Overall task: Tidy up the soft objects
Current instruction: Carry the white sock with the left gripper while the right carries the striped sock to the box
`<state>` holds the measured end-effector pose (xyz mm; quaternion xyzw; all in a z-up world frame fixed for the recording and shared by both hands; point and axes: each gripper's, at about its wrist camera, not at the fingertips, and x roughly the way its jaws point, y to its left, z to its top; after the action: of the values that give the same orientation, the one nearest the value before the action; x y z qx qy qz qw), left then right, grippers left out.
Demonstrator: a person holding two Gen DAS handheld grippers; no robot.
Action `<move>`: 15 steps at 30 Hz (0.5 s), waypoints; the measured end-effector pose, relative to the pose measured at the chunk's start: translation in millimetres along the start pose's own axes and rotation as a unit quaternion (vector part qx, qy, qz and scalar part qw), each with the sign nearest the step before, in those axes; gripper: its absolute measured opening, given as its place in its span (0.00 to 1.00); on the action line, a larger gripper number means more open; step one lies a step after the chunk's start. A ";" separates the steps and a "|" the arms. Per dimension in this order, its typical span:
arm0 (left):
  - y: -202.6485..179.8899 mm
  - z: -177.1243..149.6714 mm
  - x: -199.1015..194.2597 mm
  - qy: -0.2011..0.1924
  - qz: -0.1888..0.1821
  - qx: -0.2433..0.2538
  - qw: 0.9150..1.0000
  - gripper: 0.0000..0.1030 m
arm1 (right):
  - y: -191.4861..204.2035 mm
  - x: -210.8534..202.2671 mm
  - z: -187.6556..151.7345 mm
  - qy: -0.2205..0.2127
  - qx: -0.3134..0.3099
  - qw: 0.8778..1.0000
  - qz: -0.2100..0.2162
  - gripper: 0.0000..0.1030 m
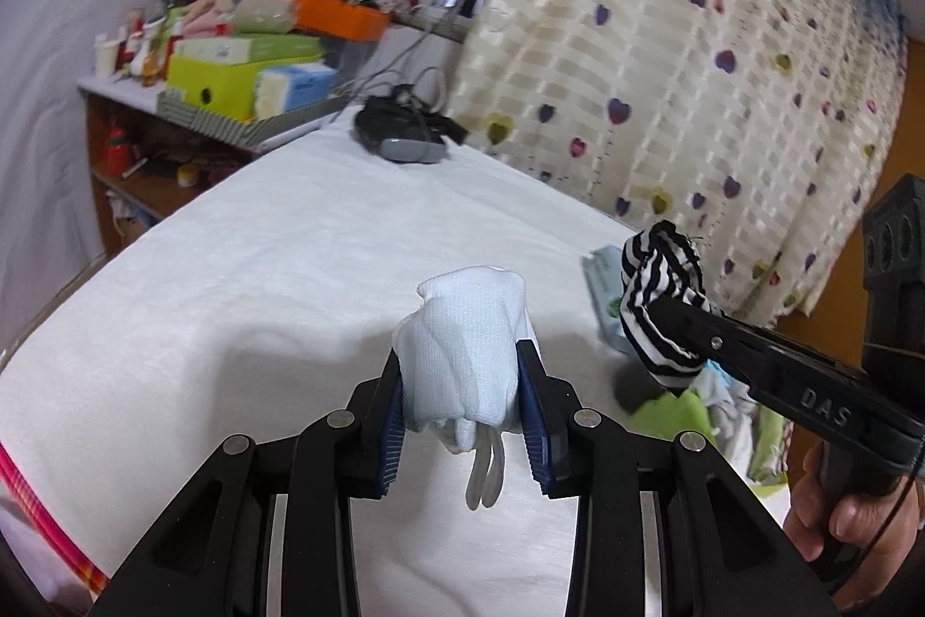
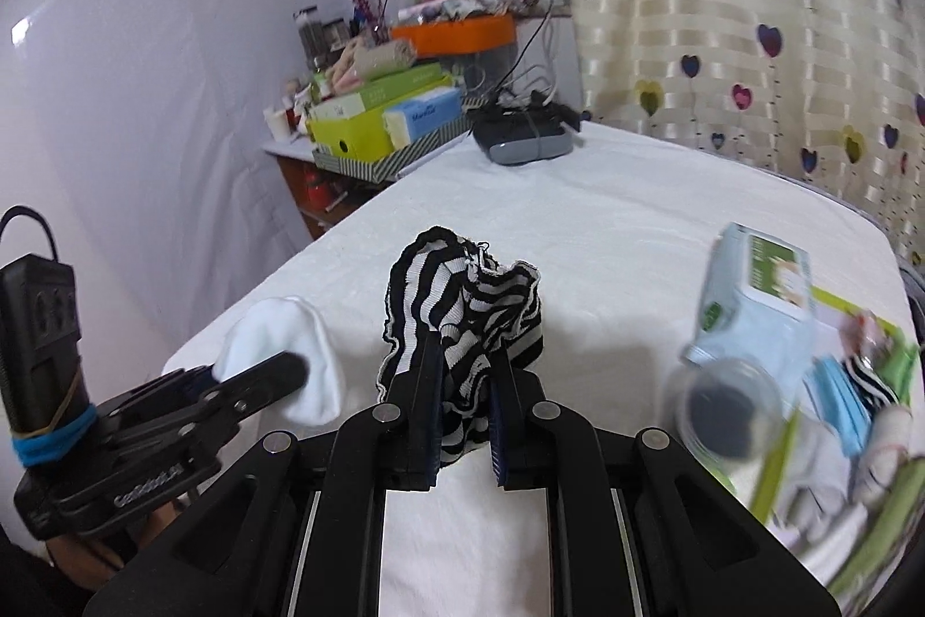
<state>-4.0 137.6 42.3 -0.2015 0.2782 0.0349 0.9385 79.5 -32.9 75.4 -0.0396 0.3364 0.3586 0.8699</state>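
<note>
1. The white textured cloth-covered tabletop [image 1: 243,270] spreads out ahead of and beneath both grippers; neither held item touches it.
2. A pale blue plastic-wrapped tissue pack [image 2: 751,305] lies ahead and to the right of the right gripper, beside a green tray of mixed soft items [image 2: 855,449] that is too blurred to sort out.
3. The bunched black-and-white striped knit fabric [image 2: 462,322] is pinched in the right gripper [image 2: 465,385], whose jaws are pressed in on its lower folds, with a ruffled edge flopping above the fingertips. It looks light, limp and stretchy; a hold on the thick bunched middle seems safest, since a thin edge would probably slip or stretch.
4. The rolled white mesh-knit cloth bundle [image 1: 462,345] sits between the blue pads of the left gripper [image 1: 465,380], the jaws closed against its sides, with a small translucent loop hanging underneath. It appears light and compressible, so it should tolerate a firm squeeze; gripping across the fat middle, as here, should stop the roll unfurling.
</note>
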 end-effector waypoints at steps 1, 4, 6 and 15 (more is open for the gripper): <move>-7.8 -1.5 -1.3 0.000 -0.004 0.007 1.000 0.32 | -2.3 -6.3 -2.6 -0.003 0.002 1.000 0.000 0.13; -25.6 -4.8 -2.7 0.002 -0.016 0.021 1.000 0.32 | -9.5 -24.5 -11.6 -0.014 0.010 1.000 -0.005 0.13; -36.9 -7.7 -3.8 0.004 -0.024 0.031 0.999 0.31 | -14.3 -34.6 -16.2 -0.021 0.014 1.000 -0.010 0.13; -79.2 -15.6 -2.1 0.017 -0.059 0.064 0.996 0.31 | -38.8 -74.0 -38.7 -0.044 0.037 0.997 -0.043 0.13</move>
<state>0.4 58.9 59.9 -0.1576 0.2832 -0.0415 0.9451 44.9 -117.8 84.3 -0.0066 0.3087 0.3093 0.8994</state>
